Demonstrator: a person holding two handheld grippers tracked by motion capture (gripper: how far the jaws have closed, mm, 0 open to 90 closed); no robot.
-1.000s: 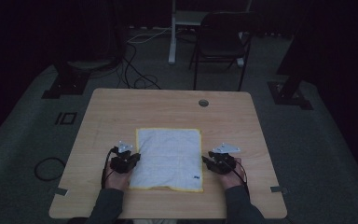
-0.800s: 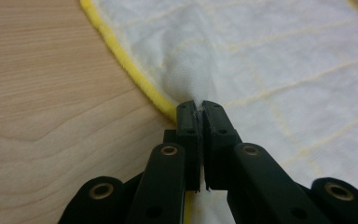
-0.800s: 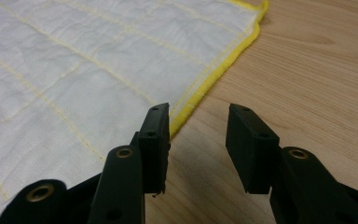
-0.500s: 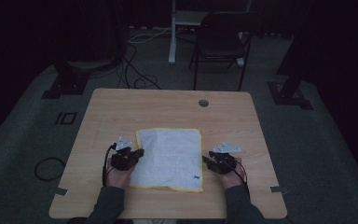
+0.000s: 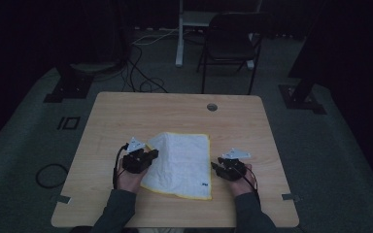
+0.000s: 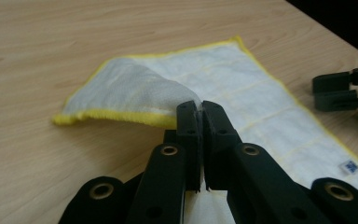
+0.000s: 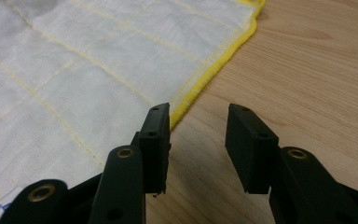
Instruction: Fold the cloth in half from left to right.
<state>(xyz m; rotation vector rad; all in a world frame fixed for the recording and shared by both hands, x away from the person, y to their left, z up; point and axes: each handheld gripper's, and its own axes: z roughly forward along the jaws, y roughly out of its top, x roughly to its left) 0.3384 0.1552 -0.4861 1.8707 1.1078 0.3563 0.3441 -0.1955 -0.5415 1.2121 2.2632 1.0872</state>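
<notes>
Your left hand-held gripper (image 6: pixel 200 109) is clamped tight on the left edge of the white towel (image 5: pixel 184 160), its jaws pressed together with the cloth pinched between them. That edge is lifted off the table (image 5: pixel 126 111) and curls over, showing the yellow hem, while the rest of the towel lies flat in the middle of the table between your hands. Your right hand-held gripper (image 7: pixel 198 123) sits low at the towel's right edge with its jaws apart, one over the cloth beside the hem, the other over bare wood.
</notes>
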